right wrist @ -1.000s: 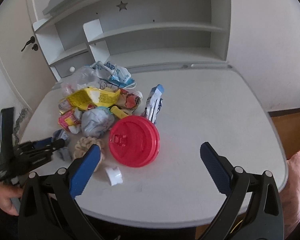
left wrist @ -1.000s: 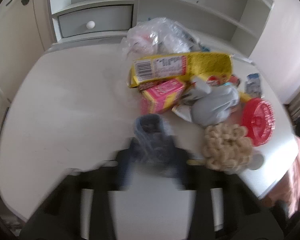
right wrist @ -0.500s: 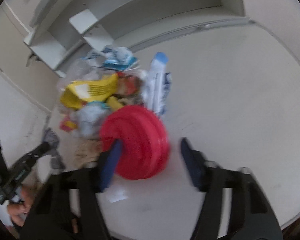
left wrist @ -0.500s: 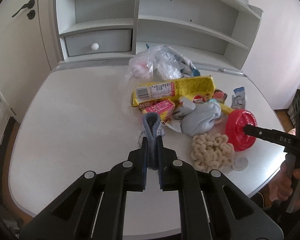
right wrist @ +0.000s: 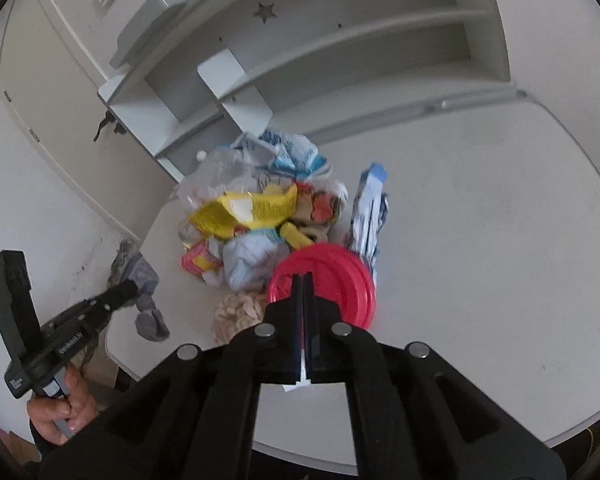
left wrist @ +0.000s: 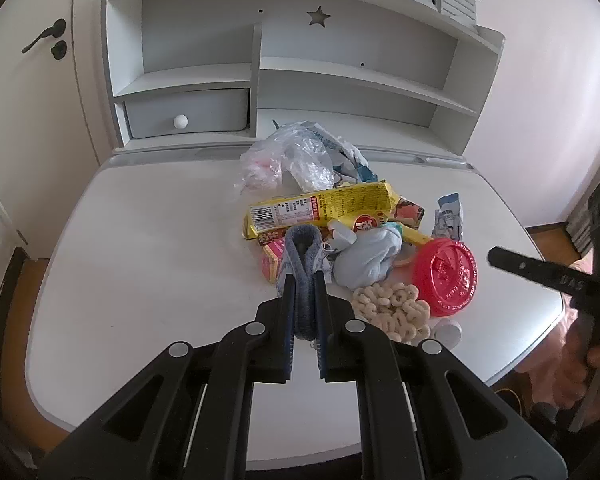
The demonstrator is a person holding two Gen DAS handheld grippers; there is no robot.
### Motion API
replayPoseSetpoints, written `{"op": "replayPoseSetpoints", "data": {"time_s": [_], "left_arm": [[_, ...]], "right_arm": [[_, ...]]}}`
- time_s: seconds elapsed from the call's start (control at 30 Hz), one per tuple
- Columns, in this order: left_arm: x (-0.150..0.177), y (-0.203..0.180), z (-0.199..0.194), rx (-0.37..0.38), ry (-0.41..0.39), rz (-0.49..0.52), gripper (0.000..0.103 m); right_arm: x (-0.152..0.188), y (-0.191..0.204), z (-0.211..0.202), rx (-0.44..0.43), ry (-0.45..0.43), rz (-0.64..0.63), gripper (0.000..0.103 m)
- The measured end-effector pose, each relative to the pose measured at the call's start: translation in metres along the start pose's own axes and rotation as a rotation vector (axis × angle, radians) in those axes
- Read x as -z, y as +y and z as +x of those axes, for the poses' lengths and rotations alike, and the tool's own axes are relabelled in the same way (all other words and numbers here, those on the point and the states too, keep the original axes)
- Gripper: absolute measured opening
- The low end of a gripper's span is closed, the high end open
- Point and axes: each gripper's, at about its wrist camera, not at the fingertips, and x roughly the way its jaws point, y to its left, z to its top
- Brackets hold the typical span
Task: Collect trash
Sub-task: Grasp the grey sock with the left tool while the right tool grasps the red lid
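The left gripper is clamped on a blue-grey sock, a soft ribbed knit folded into a loop and held above the tabletop at the near left edge of the trash pile. In the right wrist view the sock's toe hangs limp below that gripper.

The right gripper is clenched on the near rim of a red plastic lid, a round disc with concentric ridges and moulded lettering; a thin white scrap also shows between its pads lower down. The lid sits at the near right of the pile, tilted up on edge.

Remaining trash, clustered mid-tabletop:
- a long yellow foil wrapper, glossy, printed with a barcode;
- a small pink carton under it, rectangular, partly hidden by the sock;
- a pale blue wad, crumpled soft material, just left of the lid;
- a beige cluster of small rings, knobbly, nearest the viewer;
- a small white cap beside it;
- a clear crinkled plastic bag at the far side;
- a blue-and-white crushed pouch at the right.

The tabletop is matt white with rounded corners. Behind it stands a white shelf unit with a star cut-out and a drawer with a round knob. A pale door with a dark lever handle lies far left.
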Motion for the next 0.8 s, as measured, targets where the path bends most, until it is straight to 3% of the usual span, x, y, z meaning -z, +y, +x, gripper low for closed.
{"op": "replayPoseSetpoints", "data": {"time_s": [0.23, 0.43, 0.57, 0.73, 0.8], "left_arm": [[0.0, 0.004, -0.001, 0.001, 0.002, 0.002, 0.008], [0.0, 0.007, -0.002, 0.002, 0.001, 0.012, 0.008], [0.0, 0.008, -0.002, 0.008, 0.002, 0.016, 0.008], [0.001, 0.008, -0.003, 0.004, -0.002, 0.015, 0.008], [0.0, 0.008, -0.004, 0.002, -0.003, 0.013, 0.008]], "right_arm": [[0.007, 0.0, 0.017, 0.135, 0.045, -0.011, 0.002], [0.014, 0.021, 0.025, 0.169, 0.05, -0.071, 0.002], [0.015, 0.034, 0.015, 0.215, -0.012, -0.111, 0.002], [0.025, 0.056, -0.011, 0.266, -0.22, -0.216, 0.002], [0.029, 0.055, -0.009, 0.256, -0.217, -0.241, 0.002]]}}
